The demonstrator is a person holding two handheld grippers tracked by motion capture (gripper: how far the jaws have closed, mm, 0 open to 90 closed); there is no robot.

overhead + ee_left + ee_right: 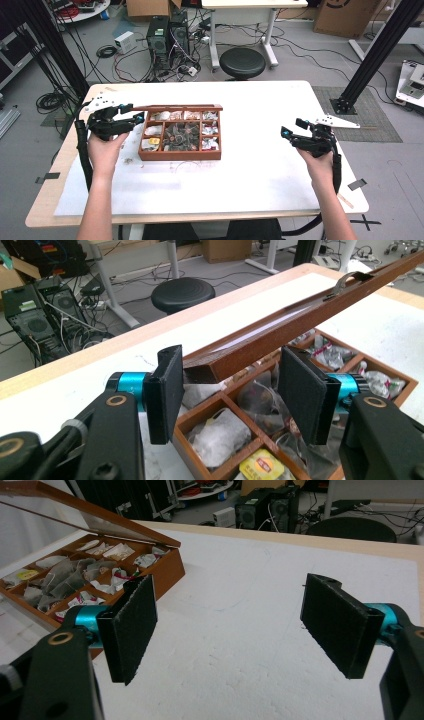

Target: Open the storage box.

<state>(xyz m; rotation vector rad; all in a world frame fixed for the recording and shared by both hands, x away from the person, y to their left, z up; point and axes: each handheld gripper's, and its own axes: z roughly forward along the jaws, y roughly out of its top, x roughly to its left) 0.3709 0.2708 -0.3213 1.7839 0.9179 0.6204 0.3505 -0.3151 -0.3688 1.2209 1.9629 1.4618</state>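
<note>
Looks like a robotics or recording lab, not a home. Bare grey floor [280, 60] strewn with loose cables [125, 57]. Two desktop computer towers [167, 40] parked right on it behind the work table [260, 165]. Black aluminium frame posts [377, 50] rising at both sides. Cardboard boxes [345, 15] stacked along the far wall, a round black stool [242, 62] beside a white desk [240, 20]. Black tape crosses [367, 221] marked on the floor.
</note>
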